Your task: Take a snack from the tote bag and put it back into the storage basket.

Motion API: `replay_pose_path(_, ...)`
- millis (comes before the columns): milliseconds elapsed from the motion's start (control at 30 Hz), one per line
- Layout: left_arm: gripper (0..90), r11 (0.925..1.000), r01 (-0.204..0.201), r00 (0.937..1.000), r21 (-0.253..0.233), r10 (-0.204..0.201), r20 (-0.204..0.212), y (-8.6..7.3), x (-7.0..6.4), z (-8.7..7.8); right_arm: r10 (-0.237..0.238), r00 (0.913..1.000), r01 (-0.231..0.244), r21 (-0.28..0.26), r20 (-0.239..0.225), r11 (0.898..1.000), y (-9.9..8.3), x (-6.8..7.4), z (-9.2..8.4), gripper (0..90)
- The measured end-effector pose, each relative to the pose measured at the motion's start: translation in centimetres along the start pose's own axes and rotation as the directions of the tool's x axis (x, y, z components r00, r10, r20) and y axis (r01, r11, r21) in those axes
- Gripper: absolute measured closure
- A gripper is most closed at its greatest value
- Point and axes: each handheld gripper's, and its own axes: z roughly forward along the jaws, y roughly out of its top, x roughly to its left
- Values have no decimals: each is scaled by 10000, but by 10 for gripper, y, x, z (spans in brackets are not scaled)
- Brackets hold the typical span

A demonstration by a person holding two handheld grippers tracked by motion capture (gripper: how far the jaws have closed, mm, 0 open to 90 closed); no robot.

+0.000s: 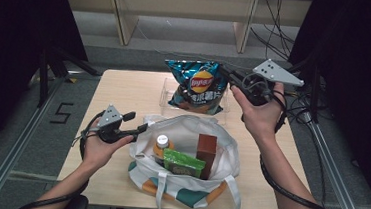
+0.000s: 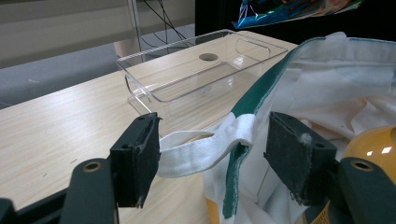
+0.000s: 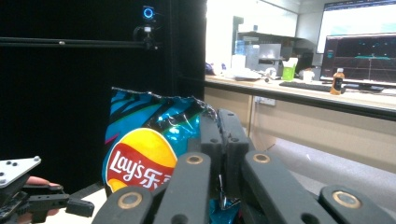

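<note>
A blue Lay's chips bag (image 1: 197,85) hangs upright over the clear plastic tray (image 1: 167,90). My right gripper (image 1: 225,70) is shut on the bag's crinkled top right corner, and its jaws (image 3: 223,121) pinch the foil beside the logo (image 3: 140,158). A white tote bag (image 1: 192,122) with green trim stands open at the table's front. It holds an orange-capped bottle (image 1: 161,145), a green packet (image 1: 184,163) and a brown box (image 1: 206,149). My left gripper (image 1: 136,121) is at the tote's left rim. Its jaws stand apart with the white handle strap (image 2: 205,147) between them.
The tray (image 2: 187,79) lies on the wooden table (image 1: 124,94) just beyond the tote, with a round hole in the tabletop behind it. Wooden shelving and loose cables sit past the far edge. Black stands flank the table on both sides.
</note>
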Motion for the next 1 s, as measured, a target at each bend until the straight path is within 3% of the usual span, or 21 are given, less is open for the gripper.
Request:
replay_pose_path(167,343,9999,-87,10000,76,87,-21,0,0,0,12,10000,-12,-1,52,10000,-1,-3,1,900)
replay_pose_path(233,343,9999,-79,10000,78,79,-16,0,0,0,263,9996,-264,52,90,9996,-2,-3,2,900)
replay_pose_path(267,343,10000,-66,10000,67,67,-20,0,0,0,82,9999,-81,-18,143,10000,-3,-5,3,900)
replay_pose_path(367,343,10000,-31,10000,58,32,-27,0,0,0,315,9993,-317,62,217,9995,-3,-5,5,900)
replay_pose_path(633,343,10000,-20,10000,94,21,-64,0,0,-1,87,9995,-87,7,307,10000,-1,-9,8,900)
replay_pose_path(900,343,10000,1,10000,70,0,-51,0,1,0,289,9986,-299,238,437,9993,-4,-12,14,900)
replay_pose_path(1000,343,10000,-1,10000,76,2,-53,0,1,-1,115,9988,-122,135,484,9998,-4,-15,15,900)
